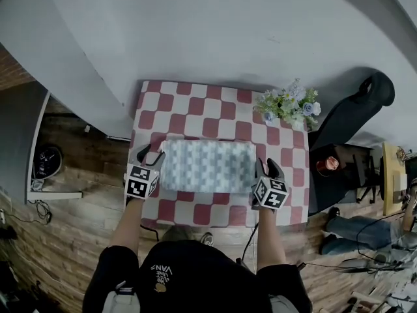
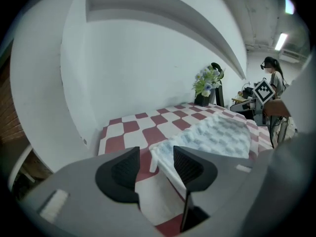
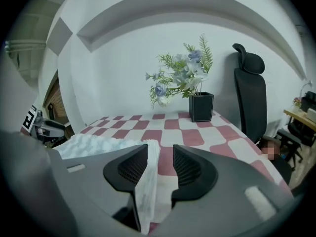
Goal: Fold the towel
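A pale blue-white bumpy towel [image 1: 207,165] lies folded as a flat rectangle on the red and white checked table [image 1: 195,106]. My left gripper [image 1: 150,155] is at the towel's left end and my right gripper [image 1: 267,168] at its right end. In the left gripper view the left gripper [image 2: 155,167] is open, with the corner of the towel [image 2: 217,135] lying loose between the jaws. In the right gripper view the right gripper [image 3: 160,169] is open too. The edge of the towel [image 3: 94,144] rests against the left jaw, with a gap to the other.
A black pot of blue and white flowers [image 1: 290,106] stands at the table's back right corner. A black office chair [image 1: 352,113] is just beyond that corner. A white wall runs behind the table. A person's legs [image 1: 352,230] show at the right.
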{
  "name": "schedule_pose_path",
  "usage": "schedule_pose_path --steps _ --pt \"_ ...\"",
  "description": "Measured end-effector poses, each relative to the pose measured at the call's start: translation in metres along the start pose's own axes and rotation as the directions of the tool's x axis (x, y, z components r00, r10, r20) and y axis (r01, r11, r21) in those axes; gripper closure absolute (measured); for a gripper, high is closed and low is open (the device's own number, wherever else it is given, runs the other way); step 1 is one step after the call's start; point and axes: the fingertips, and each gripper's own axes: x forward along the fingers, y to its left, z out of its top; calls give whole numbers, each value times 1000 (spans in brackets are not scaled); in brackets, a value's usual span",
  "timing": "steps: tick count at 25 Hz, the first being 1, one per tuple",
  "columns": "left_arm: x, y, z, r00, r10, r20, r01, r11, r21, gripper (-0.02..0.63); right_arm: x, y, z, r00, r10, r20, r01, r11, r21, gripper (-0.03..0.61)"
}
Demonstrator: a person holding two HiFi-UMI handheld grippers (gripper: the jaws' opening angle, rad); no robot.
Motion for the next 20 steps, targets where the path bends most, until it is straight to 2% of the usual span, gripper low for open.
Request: schedule_pose_path --steps 5,15,18,20 --pt "-23 -32 -2 999 -15 35 14 999 44 425 -28 12 -20 999 47 12 -48 997 61 428" --pt "-51 -90 -35 998 -54 -11 55 991 120 425 -69 26 -70 994 113 -5 -110 976 189 428" --pt "-55 -100 -49 998 -59 -29 63 990 129 425 -75 31 -84 987 158 8 -153 942 298 427" --pt "-59 -104 -54 998 -60 -35 64 989 135 425 -78 32 -97 983 182 10 -170 894 415 426"
